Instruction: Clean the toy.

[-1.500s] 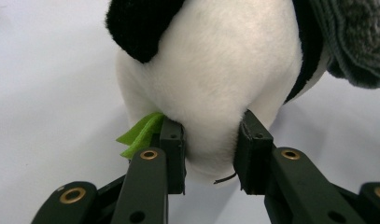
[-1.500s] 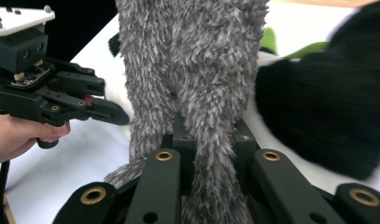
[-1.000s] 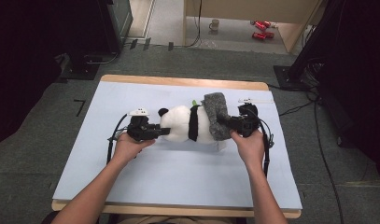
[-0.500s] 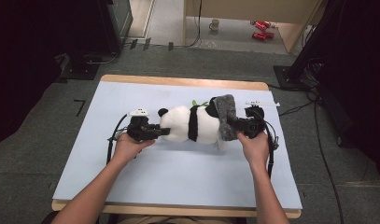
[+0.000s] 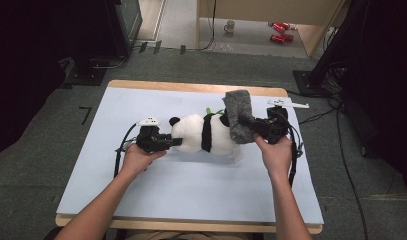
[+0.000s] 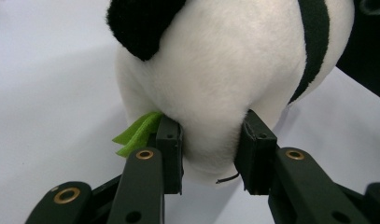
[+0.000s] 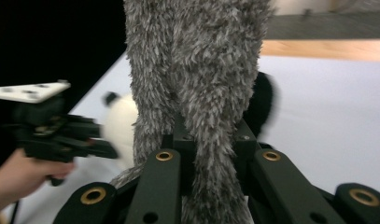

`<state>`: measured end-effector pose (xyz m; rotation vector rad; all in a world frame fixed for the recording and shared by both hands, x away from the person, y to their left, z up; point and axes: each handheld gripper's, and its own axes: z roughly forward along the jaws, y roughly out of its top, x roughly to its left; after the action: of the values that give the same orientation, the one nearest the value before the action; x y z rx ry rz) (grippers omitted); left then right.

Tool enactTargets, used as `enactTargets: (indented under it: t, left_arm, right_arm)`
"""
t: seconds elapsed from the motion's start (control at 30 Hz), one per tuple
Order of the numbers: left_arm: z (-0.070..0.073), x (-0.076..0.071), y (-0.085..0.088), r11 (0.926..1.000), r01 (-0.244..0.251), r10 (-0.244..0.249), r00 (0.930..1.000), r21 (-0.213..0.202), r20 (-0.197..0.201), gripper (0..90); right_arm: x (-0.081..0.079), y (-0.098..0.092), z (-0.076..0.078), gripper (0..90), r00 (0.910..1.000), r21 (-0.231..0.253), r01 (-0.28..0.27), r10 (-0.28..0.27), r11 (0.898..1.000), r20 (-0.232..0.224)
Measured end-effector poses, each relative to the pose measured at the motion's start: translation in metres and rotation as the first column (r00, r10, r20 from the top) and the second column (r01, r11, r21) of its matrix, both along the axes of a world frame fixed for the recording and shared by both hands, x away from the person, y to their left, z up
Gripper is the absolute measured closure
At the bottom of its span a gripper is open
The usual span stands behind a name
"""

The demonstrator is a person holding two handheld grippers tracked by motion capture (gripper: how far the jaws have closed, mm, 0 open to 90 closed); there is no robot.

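Panda toy (image 5: 203, 134): lying on its side near the middle of the pale blue surface (image 5: 181, 200), head end toward the left gripper.
Left gripper (image 5: 177, 142): its fingers (image 6: 169, 149) are pinching the toy's white plush; a green felt leaf (image 6: 137, 133) is sticking out just beside one finger.
Grey fuzzy cloth (image 5: 239, 116): sitting over the toy's far end, standing up above it.
Right gripper (image 5: 248, 131): its fingers (image 7: 246, 149) are squeezing the cloth, clamped tight on it.
Writing: no readable label or brand is showing on the toy, the cloth or the grippers.
Mug (image 5: 230, 26): standing on the floor well beyond the toy.
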<state>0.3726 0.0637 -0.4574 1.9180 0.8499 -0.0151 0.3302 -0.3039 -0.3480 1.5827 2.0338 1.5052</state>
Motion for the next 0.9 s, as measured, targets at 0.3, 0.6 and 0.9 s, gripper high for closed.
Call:
enactTargets:
  t: [0.3, 0.6, 0.9]
  left_arm:
    - [0.006, -0.015, -0.007, 0.9995, -0.011, 0.010, 0.9997, 0.031, 0.020, 66.4]
    - [0.008, -0.027, -0.010, 0.9963, -0.029, 0.025, 0.9988, 0.081, 0.042, 66.4]
    - [0.005, -0.021, -0.006, 0.9983, -0.029, 0.028, 0.9991, 0.050, 0.033, 66.1]
  right_arm:
    - [0.005, 0.072, -0.008, 78.7, 0.9816, -0.033, -0.191, 0.191, 0.981, -0.009]
    - [0.008, 0.135, -0.039, 77.9, 0.9515, -0.130, -0.307, 0.302, 0.943, -0.060]
    - [0.010, 0.122, -0.040, 77.0, 0.9669, -0.216, -0.254, 0.254, 0.943, -0.030]
